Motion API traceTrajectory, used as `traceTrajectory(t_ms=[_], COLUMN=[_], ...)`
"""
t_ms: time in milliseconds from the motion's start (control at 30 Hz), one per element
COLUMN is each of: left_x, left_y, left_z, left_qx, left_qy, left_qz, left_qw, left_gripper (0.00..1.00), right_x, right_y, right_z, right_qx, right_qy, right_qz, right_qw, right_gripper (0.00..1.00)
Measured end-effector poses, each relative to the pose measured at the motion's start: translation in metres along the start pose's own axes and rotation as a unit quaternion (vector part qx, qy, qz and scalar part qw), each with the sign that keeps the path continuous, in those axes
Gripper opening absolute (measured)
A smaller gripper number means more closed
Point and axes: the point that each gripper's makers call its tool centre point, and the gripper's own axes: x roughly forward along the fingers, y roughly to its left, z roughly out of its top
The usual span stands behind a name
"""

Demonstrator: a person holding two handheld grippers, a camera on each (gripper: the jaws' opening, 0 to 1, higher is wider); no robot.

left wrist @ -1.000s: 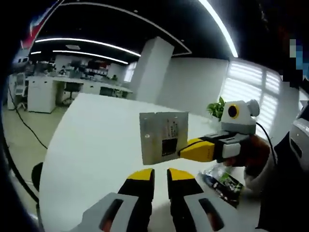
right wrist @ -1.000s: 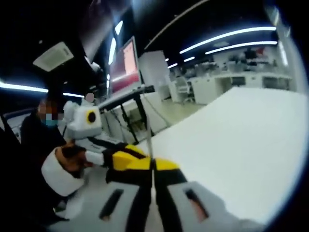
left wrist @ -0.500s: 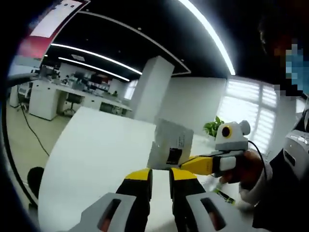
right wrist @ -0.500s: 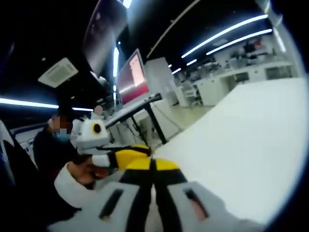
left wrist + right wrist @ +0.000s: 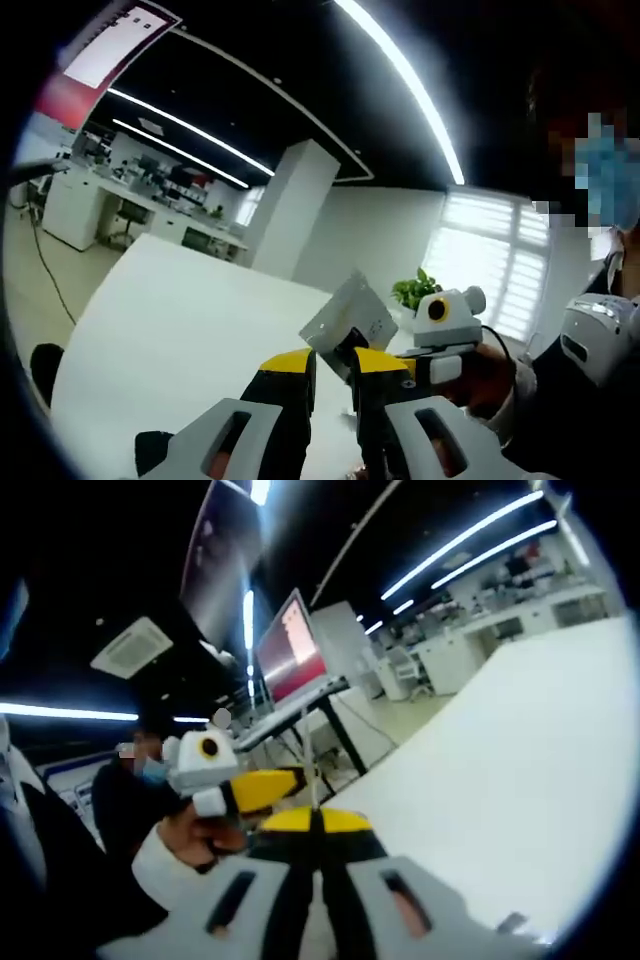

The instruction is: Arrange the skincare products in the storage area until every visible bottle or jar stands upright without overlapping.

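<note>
Silvery foil sachet [image 5: 347, 322] up in the air, pinched at one edge by the right gripper [image 5: 317, 818], jaws clenched on it, just ahead of the left gripper [image 5: 331, 362], whose jaws stand slightly parted, holding nothing. It looks light, thin and floppy, likely slippery; a flat edge grip suits. No containers to report above the white table [image 5: 190, 320].

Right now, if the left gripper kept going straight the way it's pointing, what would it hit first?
Probably the silver sachet, which the right gripper holds up just beyond the left gripper. Depth is unclear; if it misses, only the white table lies ahead.
</note>
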Motion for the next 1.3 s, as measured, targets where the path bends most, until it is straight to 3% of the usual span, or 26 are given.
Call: traceTrajectory(t_ms=[533,900,1300], left_x=[0.006,0.007,0.010], left_y=[-0.022,-0.034,-0.043], left_z=[-0.006,-0.013,-0.020], left_qx=[-0.053,-0.087,-0.083], left_qy=[-0.009,-0.002,0.014], left_qz=[-0.058,-0.088,-0.098], left_qw=[0.9968,0.9923,0.9917], left_gripper=[0.13,0.13,0.12], right_x=[-0.009,-0.011,-0.016], right_y=[0.018,0.024,0.028], right_z=[-0.008,-0.022,-0.029], right_qx=[0.007,0.000,-0.004], right_qy=[0.003,0.029,0.042], right_qz=[0.042,0.055,0.057], right_qw=[0.9991,0.9981,0.9975], right_gripper=[0.00,0.00,0.00])
